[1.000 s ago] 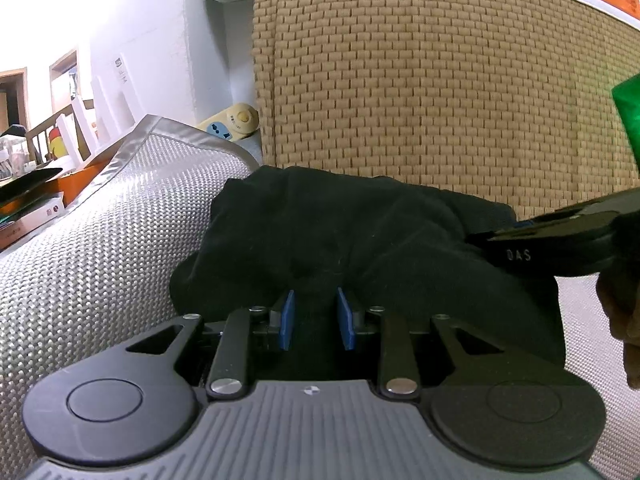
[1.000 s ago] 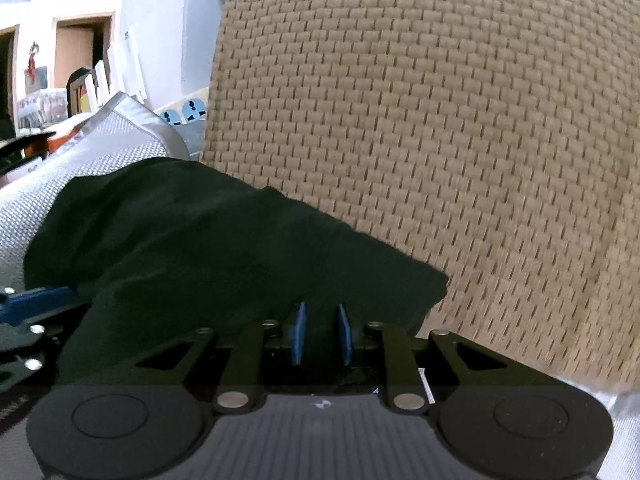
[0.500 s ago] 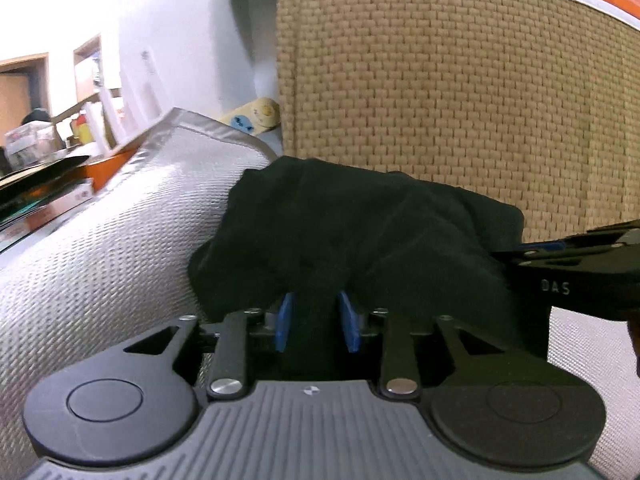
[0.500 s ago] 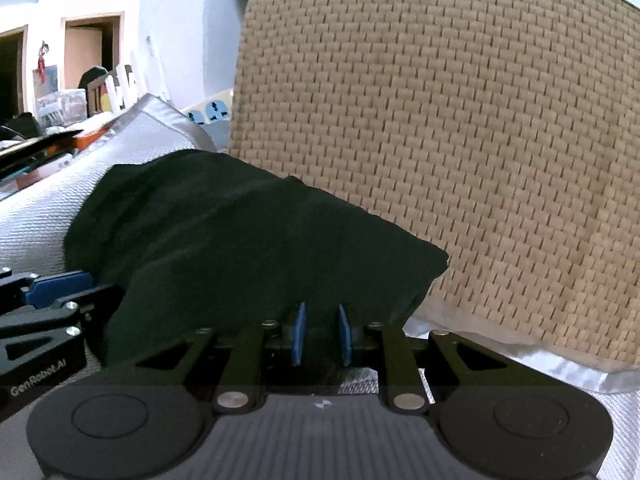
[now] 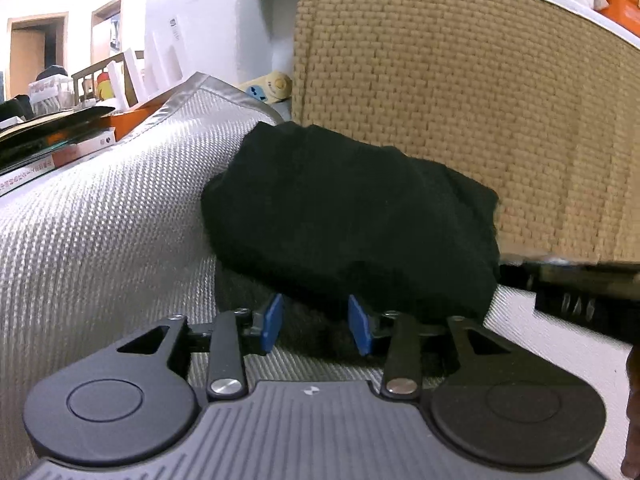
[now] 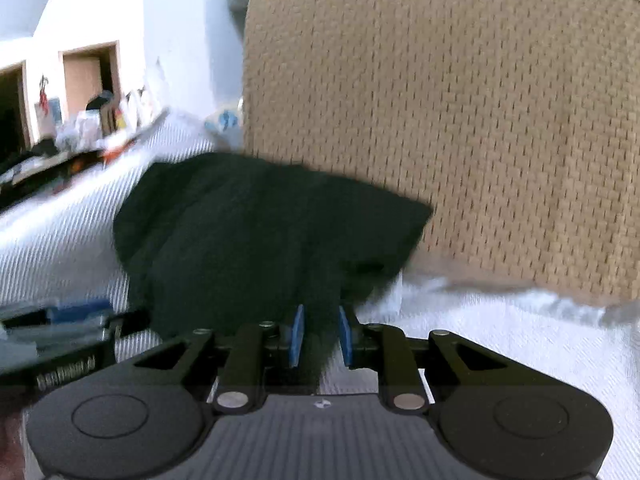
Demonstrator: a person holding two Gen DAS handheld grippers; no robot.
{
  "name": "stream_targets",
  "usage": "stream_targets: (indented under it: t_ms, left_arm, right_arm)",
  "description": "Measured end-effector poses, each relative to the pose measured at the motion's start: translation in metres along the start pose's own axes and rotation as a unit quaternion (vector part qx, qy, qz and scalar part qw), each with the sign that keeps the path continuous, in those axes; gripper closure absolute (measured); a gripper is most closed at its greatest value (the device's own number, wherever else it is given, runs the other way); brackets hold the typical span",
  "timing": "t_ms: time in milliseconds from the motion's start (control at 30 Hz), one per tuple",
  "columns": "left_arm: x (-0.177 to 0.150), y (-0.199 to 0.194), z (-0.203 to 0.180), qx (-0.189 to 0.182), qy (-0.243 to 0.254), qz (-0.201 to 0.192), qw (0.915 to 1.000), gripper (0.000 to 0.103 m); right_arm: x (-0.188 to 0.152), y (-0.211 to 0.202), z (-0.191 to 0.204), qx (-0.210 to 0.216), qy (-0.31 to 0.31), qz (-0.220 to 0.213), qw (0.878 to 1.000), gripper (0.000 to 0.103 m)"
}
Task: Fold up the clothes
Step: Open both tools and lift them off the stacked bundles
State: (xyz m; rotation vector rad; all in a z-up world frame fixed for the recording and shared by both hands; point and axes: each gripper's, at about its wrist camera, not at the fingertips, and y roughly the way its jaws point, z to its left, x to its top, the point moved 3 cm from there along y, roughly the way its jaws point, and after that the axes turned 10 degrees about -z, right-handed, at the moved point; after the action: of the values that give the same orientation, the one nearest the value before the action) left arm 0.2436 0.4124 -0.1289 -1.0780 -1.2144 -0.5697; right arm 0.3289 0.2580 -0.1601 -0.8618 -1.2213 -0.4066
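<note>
Black garment lay bunched on the grey woven cover, against the wicker basket. Your L gripper had just been opening, pads off cloth. R gripper pinched its near edge.

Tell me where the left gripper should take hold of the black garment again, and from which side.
Take the black garment by its near hem, coming in low from the front. That edge lies just ahead of the left gripper, whose jaws have just been opening; the woven panel blocks the far side.
</note>
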Motion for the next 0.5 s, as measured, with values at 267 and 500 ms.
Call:
stream_targets:
  t_ms: [267, 500]
  left_arm:
    - [-0.035, -0.006, -0.017, -0.009, -0.006, 0.034, 0.9993, 0.058]
    - [-0.056, -0.01, -0.037, -0.025, -0.009, 0.051, 0.9984, 0.058]
  right_arm:
    - [-0.052, -0.005, -0.009, -0.009, 0.001, 0.052, 0.999, 0.079]
    - [-0.068, -0.025, -0.018, -0.005, -0.01, 0.062, 0.998, 0.073]
